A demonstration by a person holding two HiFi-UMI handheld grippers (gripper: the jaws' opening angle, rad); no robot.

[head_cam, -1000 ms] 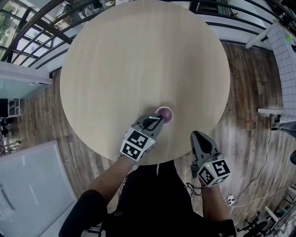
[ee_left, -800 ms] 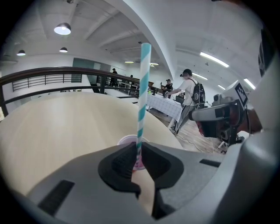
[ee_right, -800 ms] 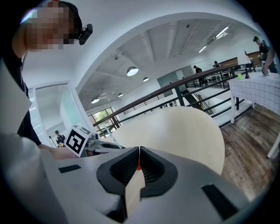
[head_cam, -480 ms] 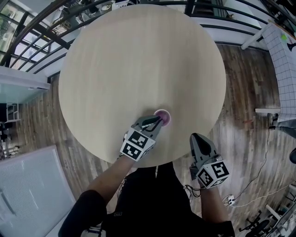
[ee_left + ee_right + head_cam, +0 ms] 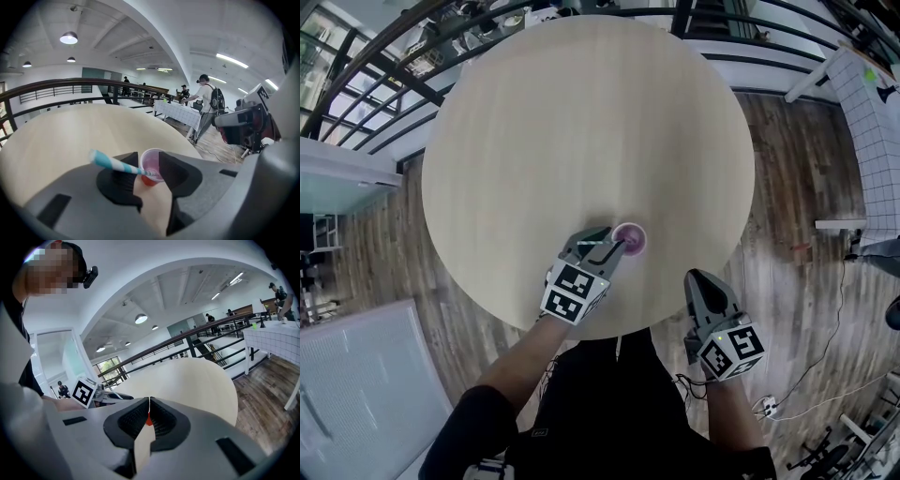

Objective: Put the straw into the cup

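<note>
Left hand-held gripper (image 5: 148, 160): jaws well apart with a gap about as wide as the cup, gripping nothing. The teal-and-white striped straw (image 5: 115, 164) has its lower tip inside the pink translucent cup (image 5: 151, 165). It leans over the rim, and the free end sticks out up-left across the left jaw pad. Can't tell whether it still touches that pad.

Right hand-held gripper (image 5: 149, 403): jaws together with only a hairline slit, nothing in them. It's parked off the bench's near edge beside the person's body, I'd guess so it stays out of the left one's way.

My read is the straw is effectively in. Its slant looks like the angle it went in at, since the jaws face the cup side-on and low.

Room to move:
- The cup sits on the round bench (image 5: 581, 122) close to the near edge, just ahead of the left jaws.
- Plenty of bare top beyond it and to both sides.
- Backing out toward the person looks like the safe exit.
- Risk: the left jaw catches the overhanging straw end on the way out and tips the light cup, and there isn't much bench between the cup and the edge.
</note>
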